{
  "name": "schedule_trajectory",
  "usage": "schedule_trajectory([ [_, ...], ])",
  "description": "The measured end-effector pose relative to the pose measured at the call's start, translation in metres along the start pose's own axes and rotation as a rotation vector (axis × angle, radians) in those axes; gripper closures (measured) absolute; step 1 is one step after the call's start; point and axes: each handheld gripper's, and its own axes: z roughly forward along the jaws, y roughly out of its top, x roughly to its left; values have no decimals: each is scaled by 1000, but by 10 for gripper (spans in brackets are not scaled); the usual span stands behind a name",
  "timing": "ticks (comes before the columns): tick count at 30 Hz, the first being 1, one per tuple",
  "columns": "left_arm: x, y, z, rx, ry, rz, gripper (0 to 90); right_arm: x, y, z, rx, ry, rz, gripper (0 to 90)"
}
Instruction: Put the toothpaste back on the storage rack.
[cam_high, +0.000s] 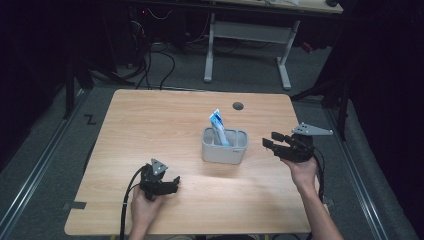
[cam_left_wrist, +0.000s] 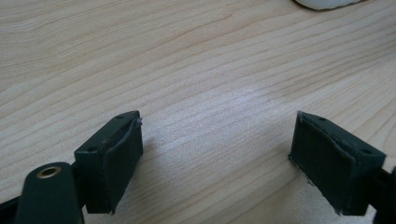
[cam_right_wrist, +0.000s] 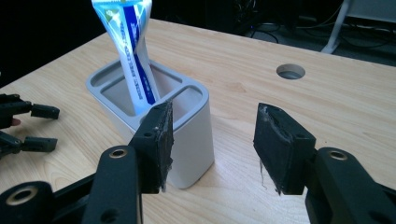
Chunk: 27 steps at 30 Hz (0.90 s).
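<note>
While both grippers hang empty over the wooden table (cam_high: 150, 125), a grey holder (cam_high: 224, 146) with several compartments stands near the middle of the high view, and a blue-and-white tube (cam_high: 218, 127) leans upright in one of its inner compartments, its top rising above the rim. At the lower left of that view the left gripper (cam_high: 170, 184) sits in the person's hand, low over bare wood, well apart from the holder; in the left gripper view its jaws stand spread wide with nothing between them. At the right of the high view the right gripper (cam_high: 270, 140) hovers just beside the holder's right end, pointing toward it. In the right gripper view its jaws are likewise spread, gripping nothing, the holder rising behind the left-hand jaw. A round hole (cam_high: 238, 106) pierces the table behind the holder.
</note>
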Motion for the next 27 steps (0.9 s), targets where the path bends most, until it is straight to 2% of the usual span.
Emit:
schedule_trajectory([
  [20, 0, 0, 0, 0, 0, 0, 173, -3, -20, -4, 6, -5, 31, 473],
  [27, 0, 0, 0, 0, 0, 0, 173, -2, -29, 0, 36, -8, 33, 473],
])
